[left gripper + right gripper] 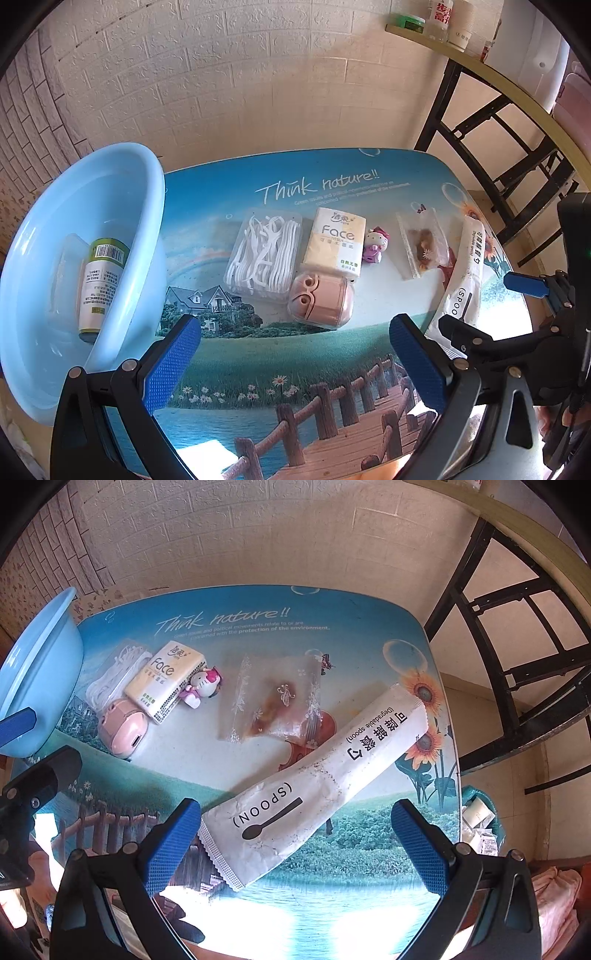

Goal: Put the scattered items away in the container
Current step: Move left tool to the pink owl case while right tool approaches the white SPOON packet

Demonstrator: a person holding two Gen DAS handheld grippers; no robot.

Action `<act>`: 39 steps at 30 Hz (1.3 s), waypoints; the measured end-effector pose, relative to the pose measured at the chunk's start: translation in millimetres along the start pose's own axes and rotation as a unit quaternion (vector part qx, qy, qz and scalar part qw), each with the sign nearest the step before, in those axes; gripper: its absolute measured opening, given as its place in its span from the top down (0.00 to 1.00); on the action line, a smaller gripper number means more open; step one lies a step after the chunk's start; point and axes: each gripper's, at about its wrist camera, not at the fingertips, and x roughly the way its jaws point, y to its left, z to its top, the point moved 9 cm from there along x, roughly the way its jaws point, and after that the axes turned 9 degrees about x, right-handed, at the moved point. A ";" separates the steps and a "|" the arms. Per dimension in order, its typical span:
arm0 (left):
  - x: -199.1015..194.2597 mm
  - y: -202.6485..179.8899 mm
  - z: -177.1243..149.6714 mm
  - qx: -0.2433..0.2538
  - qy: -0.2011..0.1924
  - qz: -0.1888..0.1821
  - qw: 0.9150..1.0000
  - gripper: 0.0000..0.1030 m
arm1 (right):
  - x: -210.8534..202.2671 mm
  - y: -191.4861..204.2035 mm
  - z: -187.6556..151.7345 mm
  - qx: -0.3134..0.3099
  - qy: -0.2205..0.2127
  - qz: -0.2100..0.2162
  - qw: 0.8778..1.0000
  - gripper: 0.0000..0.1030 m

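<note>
On the printed table [258, 627], right gripper [295, 834] gapes wide over the spoon packet [317, 786], left gripper [295, 362] likewise empty; next: close, carry to basin [122, 173].

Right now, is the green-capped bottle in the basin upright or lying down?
Lying down. The bottle rests on its side against the inner wall of the blue basin, barcode end uppermost.
</note>
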 end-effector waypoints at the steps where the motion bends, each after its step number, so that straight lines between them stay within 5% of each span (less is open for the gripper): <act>1: 1.4 0.2 -0.3 0.001 0.001 0.000 1.000 0.00 | 2.2 -0.3 -0.8 -0.003 0.003 -0.005 1.000 0.00; 10: 12.9 -4.9 0.9 0.007 0.005 -0.005 1.000 0.00 | 15.7 -6.0 -4.5 0.008 0.023 -0.001 1.000 0.00; 14: 17.7 -8.2 -0.1 0.005 0.004 -0.003 1.000 0.01 | 21.6 -6.8 -7.6 -0.001 0.028 0.007 1.000 0.08; 22: 32.7 -16.4 -3.6 0.009 0.010 -0.008 1.000 0.19 | 17.8 -2.1 -9.9 -0.020 0.026 0.035 0.999 0.22; 27: 38.9 -17.2 -5.6 0.007 0.008 -0.012 1.000 0.20 | 13.3 -8.8 -6.7 0.026 0.043 0.074 0.996 0.22; 39: 54.7 -13.8 -8.5 -0.005 0.014 -0.017 1.000 0.32 | 20.2 -3.9 0.4 0.011 0.015 0.016 1.000 0.22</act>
